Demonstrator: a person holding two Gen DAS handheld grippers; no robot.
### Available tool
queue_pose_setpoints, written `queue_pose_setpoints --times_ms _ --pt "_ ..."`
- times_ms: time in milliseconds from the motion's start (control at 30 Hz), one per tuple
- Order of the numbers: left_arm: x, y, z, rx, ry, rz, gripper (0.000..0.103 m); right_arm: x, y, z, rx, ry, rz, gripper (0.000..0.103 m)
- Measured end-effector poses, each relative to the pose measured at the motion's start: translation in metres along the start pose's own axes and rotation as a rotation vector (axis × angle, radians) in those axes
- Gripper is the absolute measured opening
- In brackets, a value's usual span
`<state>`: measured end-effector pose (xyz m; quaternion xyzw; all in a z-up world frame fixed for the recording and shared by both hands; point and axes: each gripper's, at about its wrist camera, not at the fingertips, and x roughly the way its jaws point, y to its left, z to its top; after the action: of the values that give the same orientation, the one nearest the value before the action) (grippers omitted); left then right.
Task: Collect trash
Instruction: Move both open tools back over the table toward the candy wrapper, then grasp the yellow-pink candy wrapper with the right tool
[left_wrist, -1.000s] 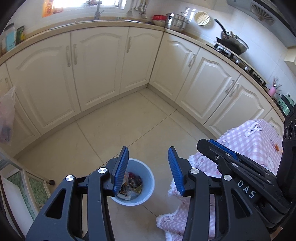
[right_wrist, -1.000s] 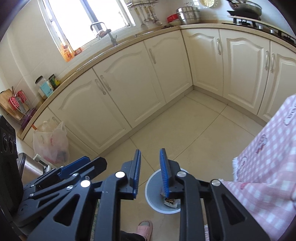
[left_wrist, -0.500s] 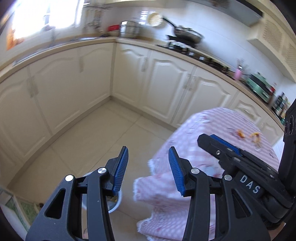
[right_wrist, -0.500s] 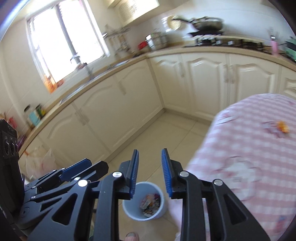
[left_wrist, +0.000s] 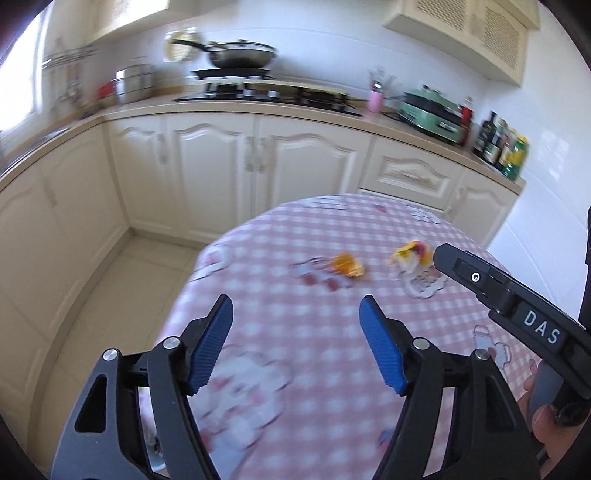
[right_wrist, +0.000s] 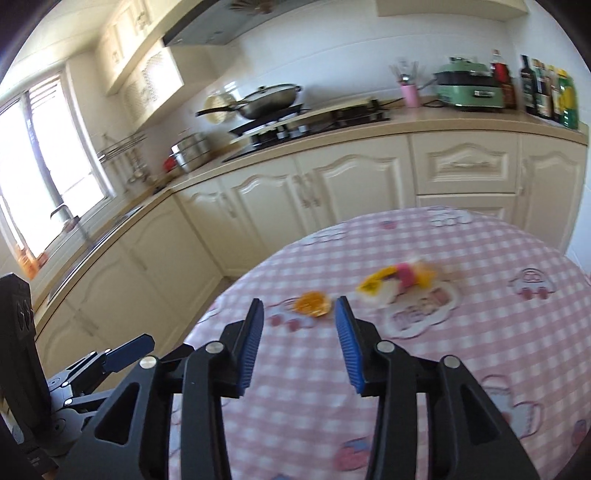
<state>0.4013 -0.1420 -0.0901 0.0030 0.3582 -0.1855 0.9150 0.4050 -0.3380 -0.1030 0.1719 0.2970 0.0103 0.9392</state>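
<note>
The left hand-held gripper (left_wrist: 296, 314) and the right hand-held gripper (right_wrist: 299, 315) hang empty, jaws opening, above the pink checked counter (right_wrist: 480, 332) — an orange scrap (right_wrist: 312, 304) and a yellow-and-white wrapper (right_wrist: 395, 282) lie just ahead, side by side and blurred.

Bare checked tabletop (right_wrist: 480, 332) lies open on the near side of the orange wrapper (right_wrist: 313, 303); just beyond it sits a yellow-and-white wrapper (right_wrist: 391, 282).
</note>
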Motion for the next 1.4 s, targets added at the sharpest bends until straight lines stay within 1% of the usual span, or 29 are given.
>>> queue_pose_setpoints --times_ms 33,100,167,267,433,567,733,800,833,867,900,933,1000,1100,1133,1167,1200,1233,1333,1367,1400 --pt "0.005 -0.005 0.002 0.01 0.004 -0.007 0.072 0.001 -0.012 0.002 0.013 -0.003 -0.014 0.043" --pt "0.021 -0.018 0.006 0.033 0.017 -0.017 0.072 0.004 -0.029 0.004 0.033 -0.004 -0.041 0.047" --pt "0.037 -0.028 0.008 0.049 0.037 -0.032 0.072 0.009 -0.048 0.007 0.057 0.0 -0.055 0.048" --pt "0.066 -0.04 0.009 0.071 0.078 -0.025 0.072 0.021 -0.064 0.01 0.081 0.015 -0.07 0.05" --pt "0.097 -0.043 0.013 0.07 0.116 -0.012 0.072 0.042 -0.079 0.012 0.108 0.044 -0.076 0.051" --pt "0.118 -0.046 0.02 0.093 0.122 0.021 0.072 0.06 -0.088 0.012 0.147 0.074 -0.067 0.055" --pt "0.131 -0.043 0.024 0.094 0.145 0.009 0.072 0.08 -0.093 0.015 0.203 0.077 -0.072 0.06" --pt "0.132 -0.045 0.026 0.104 0.143 -0.003 0.06 0.089 -0.095 0.017 0.241 0.077 -0.075 0.061" --pt "0.134 -0.045 0.027 0.107 0.151 -0.003 0.043 0.092 -0.095 0.017 0.253 0.079 -0.083 0.062" --pt "0.137 -0.044 0.027 0.105 0.164 -0.008 0.029 0.096 -0.095 0.017 0.261 0.077 -0.098 0.062" --pt "0.138 -0.043 0.027 0.097 0.167 -0.011 0.026 0.099 -0.096 0.018 0.267 0.077 -0.111 0.062" --pt "0.137 -0.041 0.027 0.092 0.162 -0.015 0.019 0.103 -0.096 0.018 0.277 0.08 -0.12 0.062" --pt "0.135 -0.037 0.027 0.083 0.155 -0.024 0.019 0.111 -0.097 0.017 0.293 0.094 -0.125 0.062" --pt "0.132 -0.03 0.026 0.061 0.152 -0.031 0.018 0.119 -0.094 0.015 0.267 0.099 -0.13 0.061" --pt "0.129 -0.027 0.026 0.049 0.144 -0.034 0.011 0.12 -0.094 0.016 0.261 0.102 -0.127 0.061" --pt "0.127 -0.024 0.026 0.037 0.14 -0.045 0.007 0.121 -0.093 0.016 0.247 0.107 -0.118 0.05" --pt "0.124 -0.019 0.026 0.015 0.138 -0.063 0.007 0.122 -0.092 0.015 0.242 0.112 -0.107 0.041" --pt "0.121 -0.015 0.025 0.0 0.135 -0.076 0.007 0.122 -0.091 0.015 0.238 0.115 -0.09 0.04" --pt "0.113 -0.007 0.021 -0.017 0.124 -0.09 0.007 0.12 -0.083 0.015 0.204 0.121 -0.089 0.036" --pt "0.109 -0.004 0.019 -0.023 0.12 -0.092 0.007 0.12 -0.079 0.014 0.191 0.126 -0.081 0.018" --pt "0.106 -0.001 0.017 -0.027 0.118 -0.095 0.007 0.119 -0.076 0.014 0.183 0.128 -0.07 0.017"
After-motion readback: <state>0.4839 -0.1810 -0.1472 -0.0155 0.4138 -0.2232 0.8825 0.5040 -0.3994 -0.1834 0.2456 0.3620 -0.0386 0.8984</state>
